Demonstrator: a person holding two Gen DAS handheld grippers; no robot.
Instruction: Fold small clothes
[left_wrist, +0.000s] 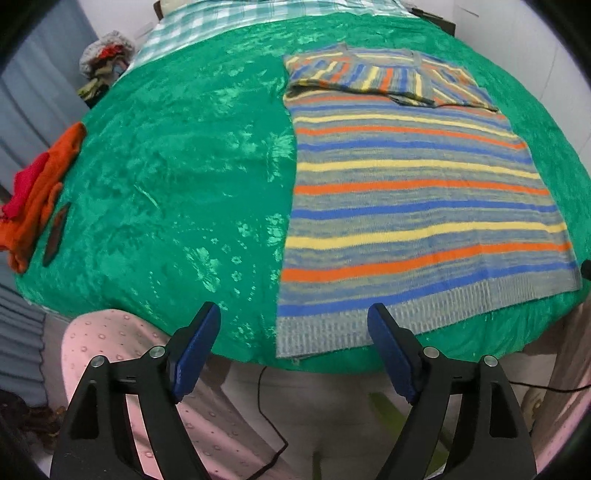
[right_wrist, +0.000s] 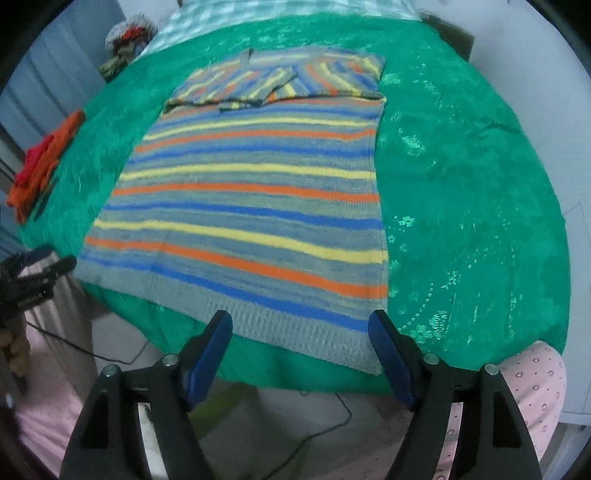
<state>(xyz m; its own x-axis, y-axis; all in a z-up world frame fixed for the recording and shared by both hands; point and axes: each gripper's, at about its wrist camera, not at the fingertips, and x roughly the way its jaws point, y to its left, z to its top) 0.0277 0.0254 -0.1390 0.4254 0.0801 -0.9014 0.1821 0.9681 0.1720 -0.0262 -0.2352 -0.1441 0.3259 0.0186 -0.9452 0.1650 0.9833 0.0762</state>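
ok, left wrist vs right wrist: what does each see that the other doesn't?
Left wrist only: the left gripper, fingers open and empty, above the sweater's near left hem corner, and a dark flat object beside the orange clothes.

Right wrist only: the right gripper, open and empty over the near right hem corner, and the other gripper seen from outside at the left edge.

Both: the striped sweater lying flat with sleeves folded in, the green bedcover, the orange and red clothes and pink dotted trousers.

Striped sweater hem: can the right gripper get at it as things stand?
Probably yes. The right gripper hangs open and empty just short of the striped sweater, whose ribbed hem lies flat at the near edge of the green bedspread, nothing lying between.
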